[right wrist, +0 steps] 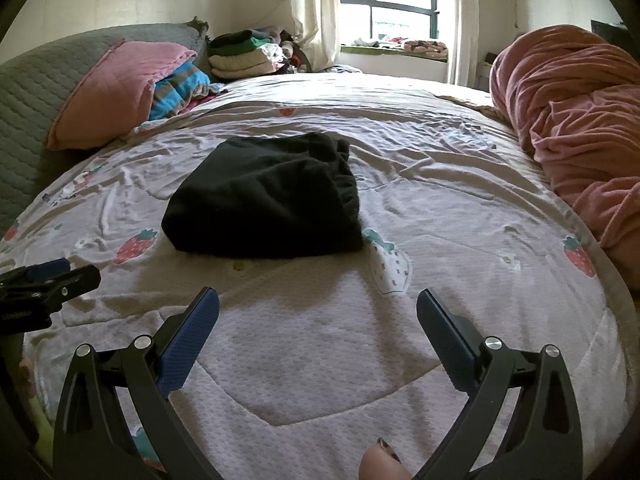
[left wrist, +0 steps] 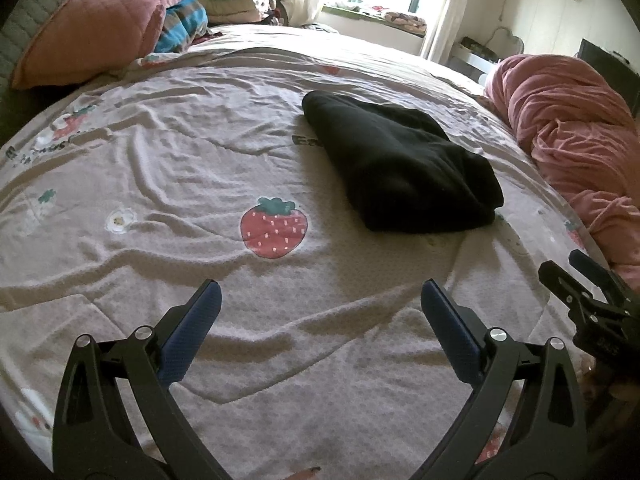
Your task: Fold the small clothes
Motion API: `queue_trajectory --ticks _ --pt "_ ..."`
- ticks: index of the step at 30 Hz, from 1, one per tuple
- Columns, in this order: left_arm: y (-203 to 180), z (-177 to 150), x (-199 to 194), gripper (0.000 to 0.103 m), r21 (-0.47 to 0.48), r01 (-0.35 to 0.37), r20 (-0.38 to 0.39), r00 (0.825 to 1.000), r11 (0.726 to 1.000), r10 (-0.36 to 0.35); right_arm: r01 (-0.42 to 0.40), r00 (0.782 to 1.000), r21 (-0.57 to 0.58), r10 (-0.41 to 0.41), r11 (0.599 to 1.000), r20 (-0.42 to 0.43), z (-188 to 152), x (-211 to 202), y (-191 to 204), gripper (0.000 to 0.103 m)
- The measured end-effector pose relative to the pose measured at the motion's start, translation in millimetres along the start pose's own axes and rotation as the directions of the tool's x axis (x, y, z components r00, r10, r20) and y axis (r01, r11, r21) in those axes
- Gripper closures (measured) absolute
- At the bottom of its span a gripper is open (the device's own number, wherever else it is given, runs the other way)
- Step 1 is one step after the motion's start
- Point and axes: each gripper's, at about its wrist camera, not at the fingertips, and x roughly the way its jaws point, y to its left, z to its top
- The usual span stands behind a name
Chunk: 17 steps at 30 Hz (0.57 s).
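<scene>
A black garment (left wrist: 400,164) lies folded into a thick bundle on the strawberry-print bed cover (left wrist: 168,160). In the right wrist view the same black garment (right wrist: 268,196) sits ahead and a little left of centre. My left gripper (left wrist: 320,300) hovers open over bare cover, well short of the garment, with nothing between its blue pads. My right gripper (right wrist: 318,308) is also open and empty, short of the garment's near edge. The right gripper (left wrist: 580,284) shows at the right edge of the left wrist view; the left gripper (right wrist: 48,276) shows at the left edge of the right wrist view.
A pink pillow (left wrist: 96,20) and a striped blue cloth (left wrist: 180,28) lie at the bed's far left. A rumpled pink blanket (left wrist: 572,132) runs along the right side. Stacked folded clothes (right wrist: 244,54) sit beyond the bed near the window. A fingertip (right wrist: 380,464) shows at the bottom.
</scene>
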Motion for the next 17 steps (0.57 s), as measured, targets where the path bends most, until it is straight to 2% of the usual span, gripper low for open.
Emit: queue_trajectory --ticks 4,7,9,11,13,14,15,16,17 --pt "2.5 -1.1 0.6 0.009 -0.017 -0.057 -0.007 0.998 0.998 0.057 0.050 0.999 0.030 -0.051 0.998 0.010 0.9 -8.3 -11.2 0.005" --pt "14.1 1.5 -1.6 0.009 -0.063 -0.055 0.003 0.998 0.996 0.056 0.136 0.990 0.105 -0.139 0.985 0.029 -1.9 -22.3 -37.4 0.005" --pt "31.7 7.8 -1.7 0.009 -0.111 -0.068 -0.008 0.998 0.991 0.068 0.247 0.966 0.185 -0.256 0.951 0.026 -7.2 -37.7 -71.7 0.005" --pt "56.5 16.2 -1.0 0.009 -0.161 -0.089 -0.029 0.996 0.983 0.085 0.350 0.932 0.279 -0.363 0.895 -0.002 -17.2 -54.8 -112.1 0.005" --pt "98.0 28.7 -4.3 0.009 -0.219 -0.122 -0.043 0.992 0.968 0.115 0.469 0.873 0.357 -0.485 0.808 -0.051 -32.1 -74.1 -158.2 0.005" --pt "117.5 34.1 -6.9 0.009 -0.239 -0.146 -0.040 0.989 0.960 0.140 0.548 0.821 0.395 -0.564 0.738 -0.086 -45.7 -89.1 -190.6 0.005" --pt "150.6 40.6 -12.8 0.009 -0.270 -0.205 -0.040 0.979 0.941 0.202 0.615 0.768 0.416 -0.628 0.670 -0.123 -58.6 -101.7 -217.0 0.005" --pt "174.9 44.3 -18.0 0.009 -0.289 -0.253 -0.035 0.967 0.923 0.254 0.703 0.681 0.429 -0.711 0.568 -0.176 -77.1 -118.6 -249.6 0.005" --pt "200.6 47.3 -23.1 0.009 -0.310 -0.311 -0.035 0.948 0.899 0.316 0.748 0.627 0.433 -0.749 0.503 -0.213 -91.1 -129.5 -271.2 0.005"
